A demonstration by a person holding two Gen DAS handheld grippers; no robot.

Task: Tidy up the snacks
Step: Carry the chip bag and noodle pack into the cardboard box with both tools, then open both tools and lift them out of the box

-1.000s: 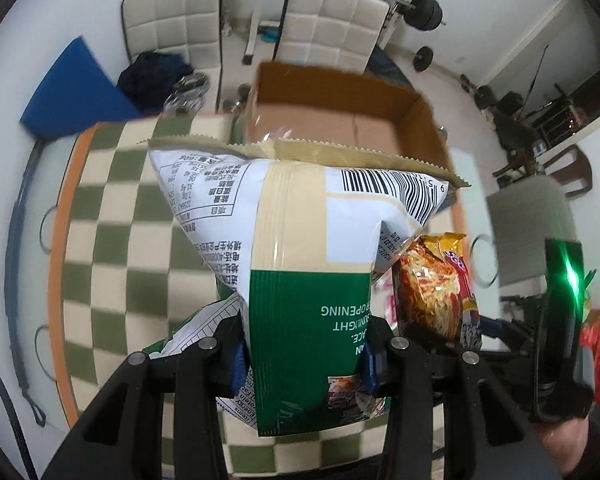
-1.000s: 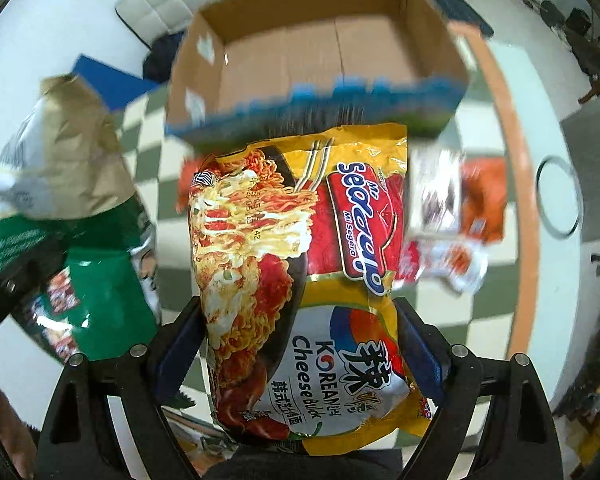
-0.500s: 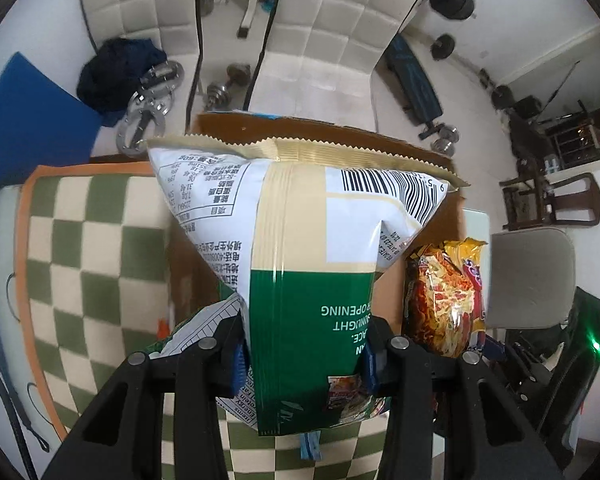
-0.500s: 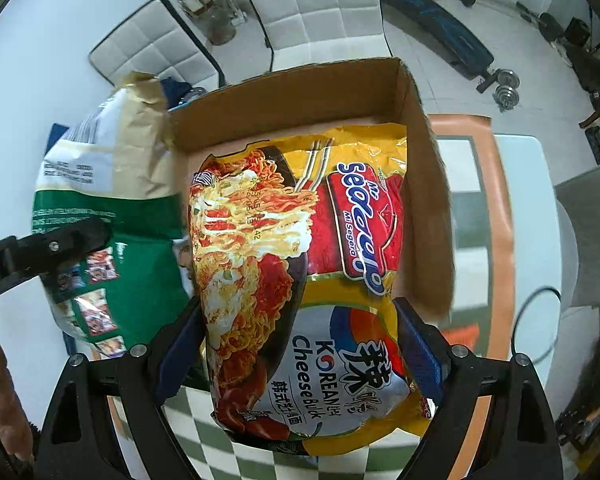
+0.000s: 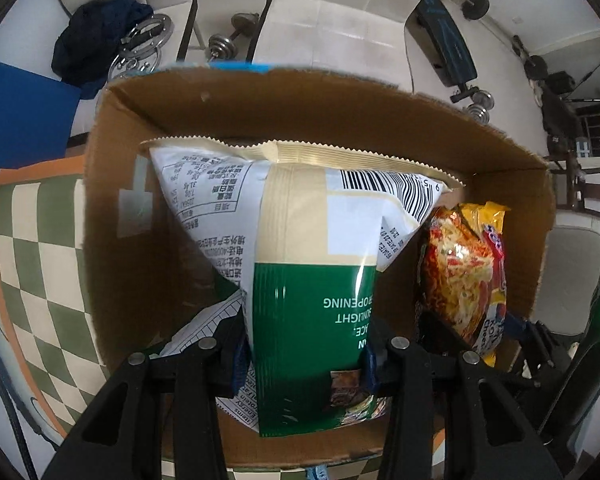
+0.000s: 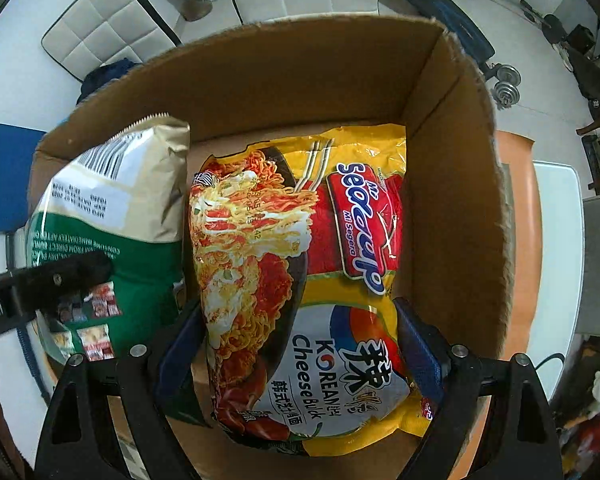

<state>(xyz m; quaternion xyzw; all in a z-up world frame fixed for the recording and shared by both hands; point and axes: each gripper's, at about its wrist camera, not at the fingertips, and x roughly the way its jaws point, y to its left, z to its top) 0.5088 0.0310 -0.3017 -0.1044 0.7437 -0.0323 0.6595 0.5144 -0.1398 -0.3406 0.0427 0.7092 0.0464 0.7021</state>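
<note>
Noodle packet (image 6: 300, 280), right wrist view:
- Red banner, upper right of the pictured noodle bowl: "Sedaap" in white letters, "Mi Segera" in small print beneath.
- White panel below the banner: "KOREAN", "Cheese Buldak" (last letters partly unclear), one large Chinese character, one row of smaller Chinese characters.
- Over the bowl picture: faint stamped digits, not legible.

Chip bag (image 5: 312, 260), left wrist view, all print upside down:
- Green field: "OPENING", "SUNLIGHT", a fragment ending "ACE."; starts of words hidden.
- White field above the green: barcode with digits "9" and "5" beside it; nutrition table in Chinese.

Chip bag, right wrist view:
- Green field: "CONSUME IMMEDIATELY AFTER...", inverted.
</note>
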